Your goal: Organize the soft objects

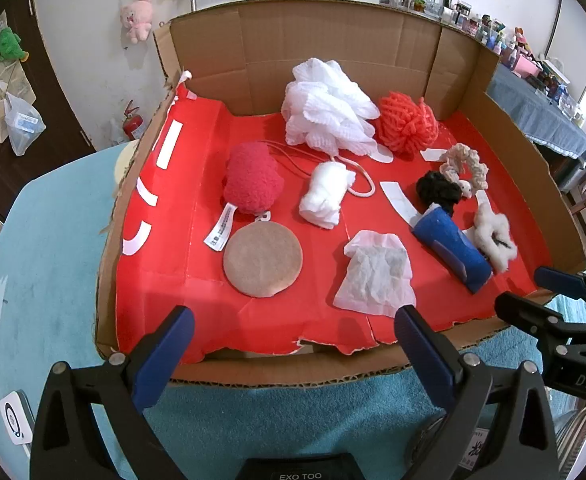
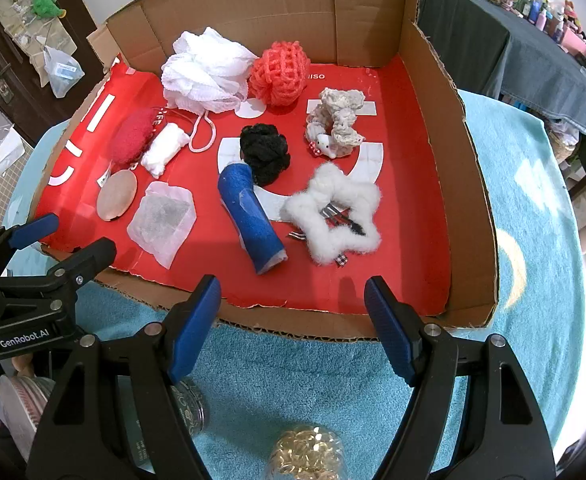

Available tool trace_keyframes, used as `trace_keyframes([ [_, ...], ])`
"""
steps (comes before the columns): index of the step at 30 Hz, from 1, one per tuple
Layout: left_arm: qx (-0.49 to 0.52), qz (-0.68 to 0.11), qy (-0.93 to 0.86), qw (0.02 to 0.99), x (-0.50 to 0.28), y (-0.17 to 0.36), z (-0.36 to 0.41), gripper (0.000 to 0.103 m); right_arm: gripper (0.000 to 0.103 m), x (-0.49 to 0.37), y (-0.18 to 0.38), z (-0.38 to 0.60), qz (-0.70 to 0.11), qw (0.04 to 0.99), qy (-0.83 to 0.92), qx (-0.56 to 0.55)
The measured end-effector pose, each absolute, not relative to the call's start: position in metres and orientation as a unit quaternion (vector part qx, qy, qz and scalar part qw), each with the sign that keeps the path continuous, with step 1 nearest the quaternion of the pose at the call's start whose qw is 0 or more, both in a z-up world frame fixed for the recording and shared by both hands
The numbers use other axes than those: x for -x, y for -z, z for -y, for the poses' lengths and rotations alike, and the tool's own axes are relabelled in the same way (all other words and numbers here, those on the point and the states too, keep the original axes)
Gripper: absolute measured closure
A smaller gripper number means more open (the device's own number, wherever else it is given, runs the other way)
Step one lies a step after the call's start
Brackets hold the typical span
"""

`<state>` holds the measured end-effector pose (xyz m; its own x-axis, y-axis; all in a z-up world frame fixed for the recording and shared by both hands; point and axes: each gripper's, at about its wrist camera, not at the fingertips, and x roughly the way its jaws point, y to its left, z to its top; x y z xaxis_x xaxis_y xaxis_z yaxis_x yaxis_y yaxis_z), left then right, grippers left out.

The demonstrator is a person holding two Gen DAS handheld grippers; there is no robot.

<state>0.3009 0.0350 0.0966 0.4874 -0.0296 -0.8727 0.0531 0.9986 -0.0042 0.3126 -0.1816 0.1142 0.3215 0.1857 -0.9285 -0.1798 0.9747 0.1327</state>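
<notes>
A cardboard box [image 1: 333, 56] with a red floor [image 2: 397, 264] holds several soft objects. A white mesh puff [image 1: 327, 110] and an orange net puff [image 1: 407, 122] lie at the back. A red fluffy puff [image 1: 251, 178], a white cloth roll [image 1: 325, 194], a tan round pad [image 1: 263, 258] and a white sachet [image 1: 377, 272] lie on the left. A blue roll [image 2: 251, 218], a black scrunchie [image 2: 267, 154], a cream scrunchie [image 2: 339, 122] and a white fuzzy star scrunchie [image 2: 335, 216] lie on the right. My left gripper [image 1: 293, 344] and right gripper [image 2: 293, 320] are open and empty at the box's near edge.
The box sits on a teal fluffy mat [image 2: 525, 208]. A jar of gold rings [image 2: 307, 456] and a clear lidded jar [image 2: 191, 404] stand below my right gripper. A cluttered table with a dark cloth [image 2: 505, 40] stands at the back right.
</notes>
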Motion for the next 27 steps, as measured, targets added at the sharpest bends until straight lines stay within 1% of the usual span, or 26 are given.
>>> trace_keyframes([
  [27,-0.012,-0.505,0.025,0.863,-0.2984,-0.0963,-0.0354,0.001,0.029,-0.3110,-0.1134,0.1803,-0.570,0.814,-0.112,-0.002],
])
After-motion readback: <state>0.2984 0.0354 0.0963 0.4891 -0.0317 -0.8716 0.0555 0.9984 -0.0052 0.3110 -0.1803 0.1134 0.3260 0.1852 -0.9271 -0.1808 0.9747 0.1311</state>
